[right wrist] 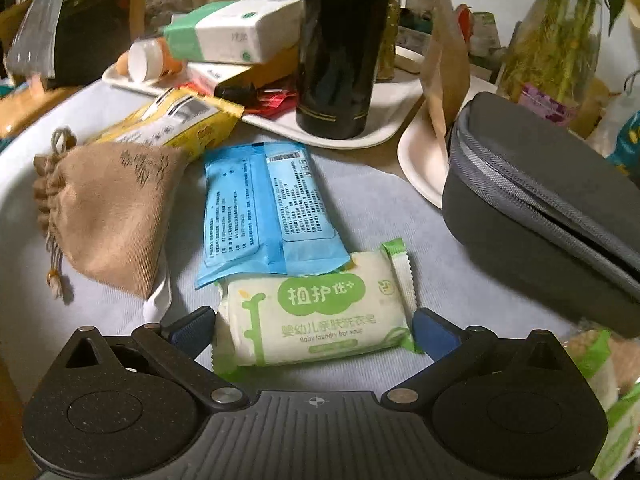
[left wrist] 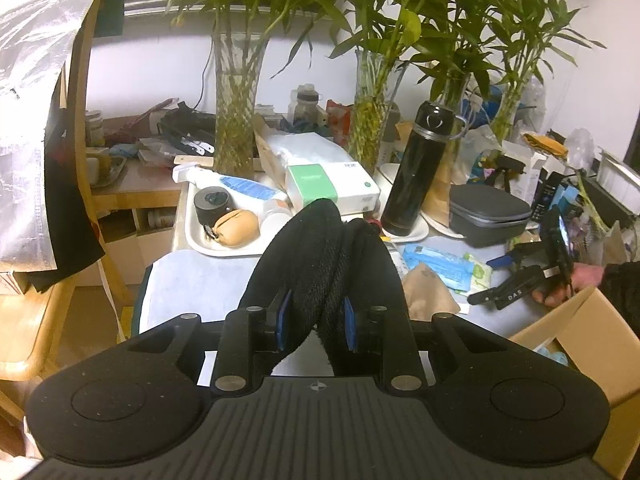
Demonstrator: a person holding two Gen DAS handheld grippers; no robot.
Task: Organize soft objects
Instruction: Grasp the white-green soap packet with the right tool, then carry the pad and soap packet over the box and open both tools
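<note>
Left hand-held gripper [left wrist: 314, 322] is clenched on a black fuzzy fabric item [left wrist: 320, 256], folded or rolled, its blue pads [left wrist: 285, 316] pressing the pile in from both sides; the cloth sticks out ahead over the pale blue cloth-covered counter [left wrist: 192, 284]. It looks light, limp and compressible, so a pinch across its bulk as here should hold, though loose ends may droop. Right hand-held gripper [right wrist: 314, 330] stands released, jaws wide on either side of a green-and-white baby laundry soap bar [right wrist: 316, 316] lying flat on the counter, pads near its ends but, as far as I can tell, not pressing. The bar is likely firm inside a slick wrapper; take it across the body, not the crimped ends. A blue wipes pack [right wrist: 264, 208] overlaps its far edge, a tan drawstring pouch [right wrist: 112, 216] lies to its left, a grey zip case [right wrist: 540, 216] to its right. Beyond are trays, a black flask [right wrist: 340, 48] and vases of bamboo: a crowded, dim room.
</note>
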